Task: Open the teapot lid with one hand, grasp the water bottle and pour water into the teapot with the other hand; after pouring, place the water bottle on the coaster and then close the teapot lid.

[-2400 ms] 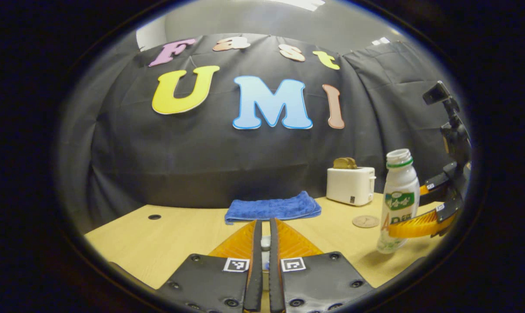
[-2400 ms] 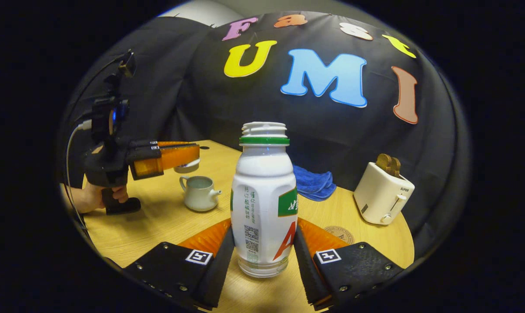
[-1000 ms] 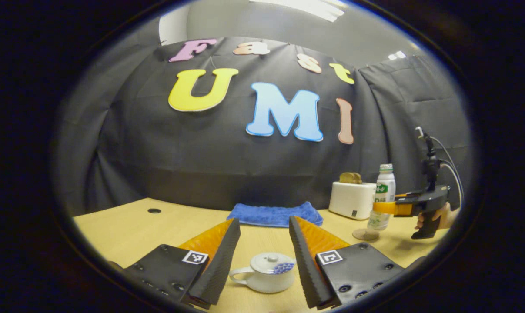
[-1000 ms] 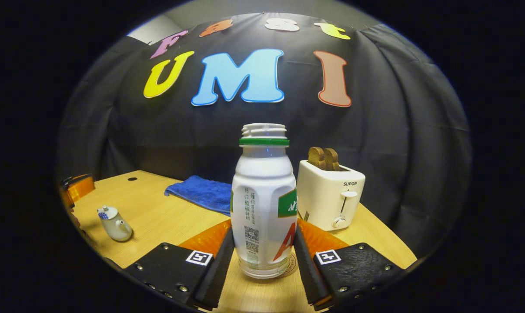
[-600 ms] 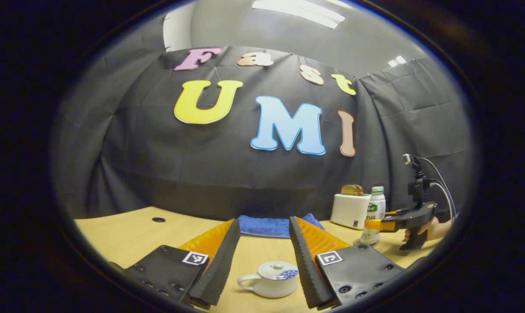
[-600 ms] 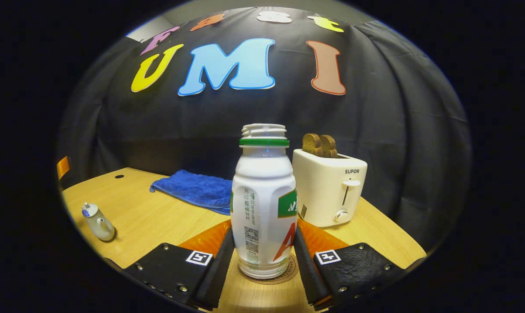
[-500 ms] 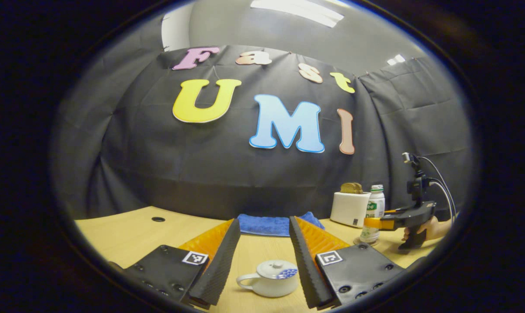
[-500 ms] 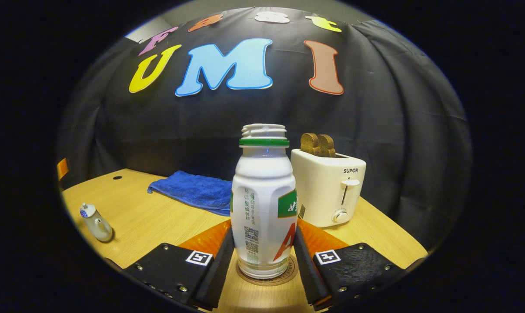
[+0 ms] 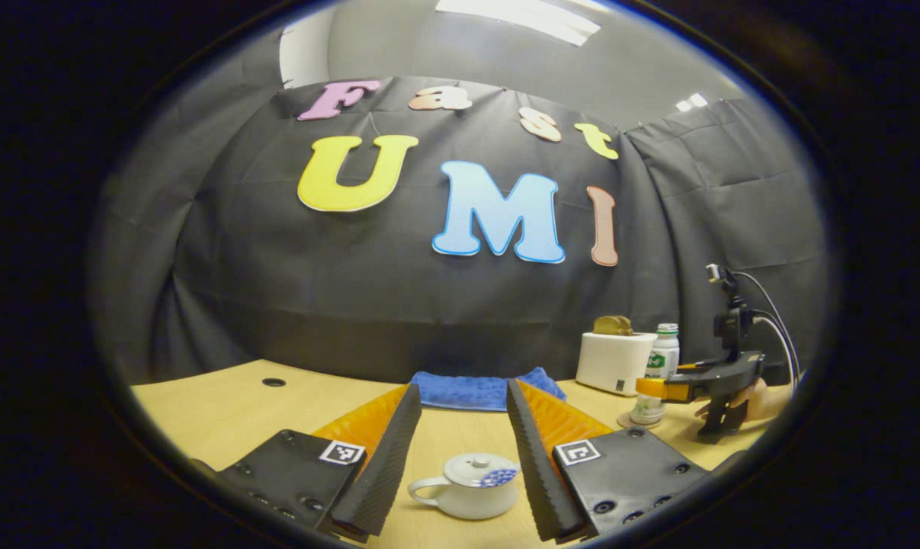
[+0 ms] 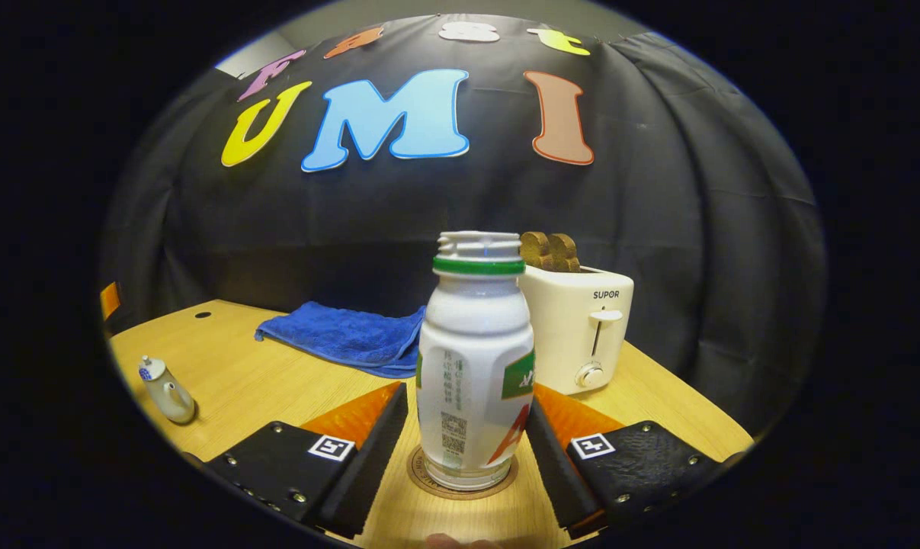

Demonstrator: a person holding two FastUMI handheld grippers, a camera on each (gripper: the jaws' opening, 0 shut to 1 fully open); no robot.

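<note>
The white water bottle (image 10: 475,366), capless with a green neck ring, stands upright on the round coaster (image 10: 505,479). My right gripper (image 10: 469,396) is open around it, with a narrow gap showing at the left finger. The small white teapot (image 9: 471,492) sits on the table with its lid (image 9: 476,466) on, just below and between the fingers of my open left gripper (image 9: 462,387). In the left gripper view, the bottle (image 9: 658,366) and the hand-held right gripper (image 9: 681,389) are far to the right. The teapot (image 10: 166,393) lies at the far left of the right gripper view.
A white toaster (image 10: 578,335) with two slices of bread stands right behind the bottle. A folded blue cloth (image 10: 338,335) lies at the back of the wooden table (image 10: 277,389), near the black wall. A small hole (image 9: 274,382) marks the table's back left.
The left gripper set the lid on the teapot, opened and drew back. The right gripper carried the bottle onto the coaster, then spread its fingers and backed off slightly.
</note>
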